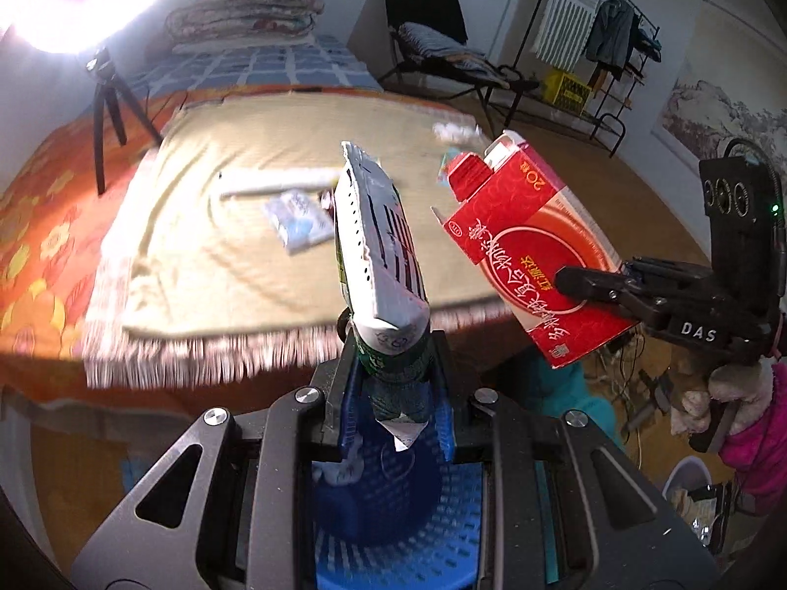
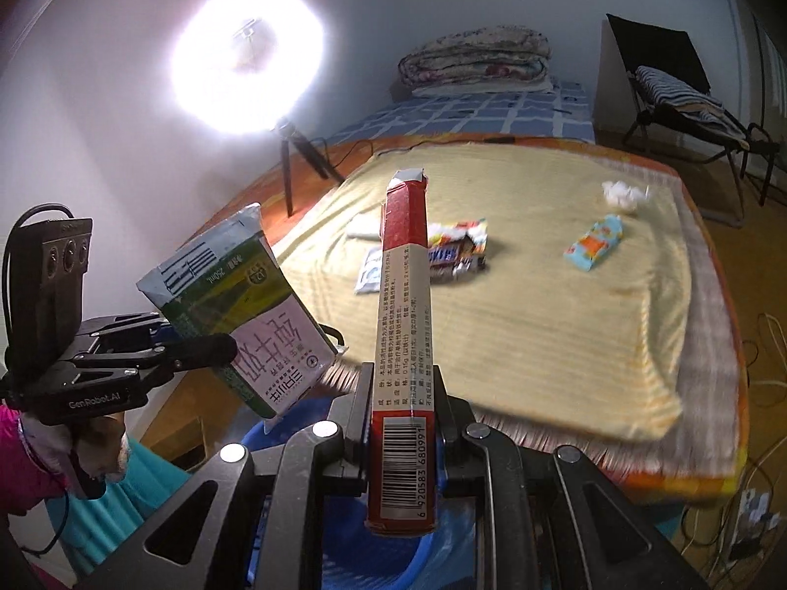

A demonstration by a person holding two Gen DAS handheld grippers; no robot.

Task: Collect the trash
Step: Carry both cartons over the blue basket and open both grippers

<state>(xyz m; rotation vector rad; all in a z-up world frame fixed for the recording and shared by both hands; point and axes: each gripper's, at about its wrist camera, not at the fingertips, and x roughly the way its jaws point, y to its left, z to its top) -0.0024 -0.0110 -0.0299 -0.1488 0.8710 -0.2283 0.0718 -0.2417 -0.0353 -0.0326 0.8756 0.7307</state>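
Bed behind | left tool [image 1: 388, 383] pinches milk carton [image 1: 378, 246], right tool [image 2: 403, 423] red box [image 2: 403, 324], lengthwise outward

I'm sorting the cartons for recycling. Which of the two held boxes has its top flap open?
The red box in the right claw: its top flap stands open. The green-and-white milk carton in the left claw is flattened instead.

Wrappers [image 2: 455, 248] on blanket [image 2: 565, 344], tripod [image 2: 295, 162] behind.

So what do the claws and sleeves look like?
Both claws are black metal. The left claw says GenRobot.AI, with a cabled, three-lens black box on top. The right claw says DAS, with a green light. The sleeves are bright pink with fluffy cuffs.
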